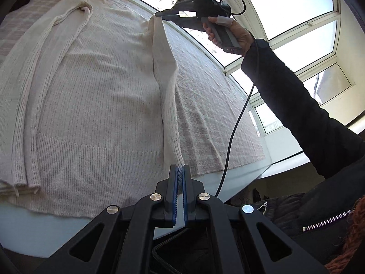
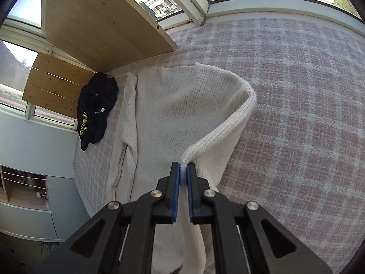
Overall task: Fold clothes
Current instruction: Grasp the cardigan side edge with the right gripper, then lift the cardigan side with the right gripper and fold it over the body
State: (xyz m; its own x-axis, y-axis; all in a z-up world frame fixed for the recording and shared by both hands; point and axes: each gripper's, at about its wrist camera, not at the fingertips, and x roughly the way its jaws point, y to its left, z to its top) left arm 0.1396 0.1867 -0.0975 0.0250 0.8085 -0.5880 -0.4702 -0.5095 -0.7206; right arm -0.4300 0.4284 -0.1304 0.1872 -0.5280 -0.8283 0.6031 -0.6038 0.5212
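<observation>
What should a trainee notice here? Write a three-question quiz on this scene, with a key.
1. True or false: the left tool is shut on the cuff end of the cream sweater's sleeve.
2. What lies in the corner beyond the sweater, at the edge of the checked blanket? A: a towel. B: a black garment. C: a shoe.
3. In a few words: what does the right tool grip?

Key: 1 true. 2 B. 3 the same sleeve, at its upper end, lifted off the blanket.
</observation>
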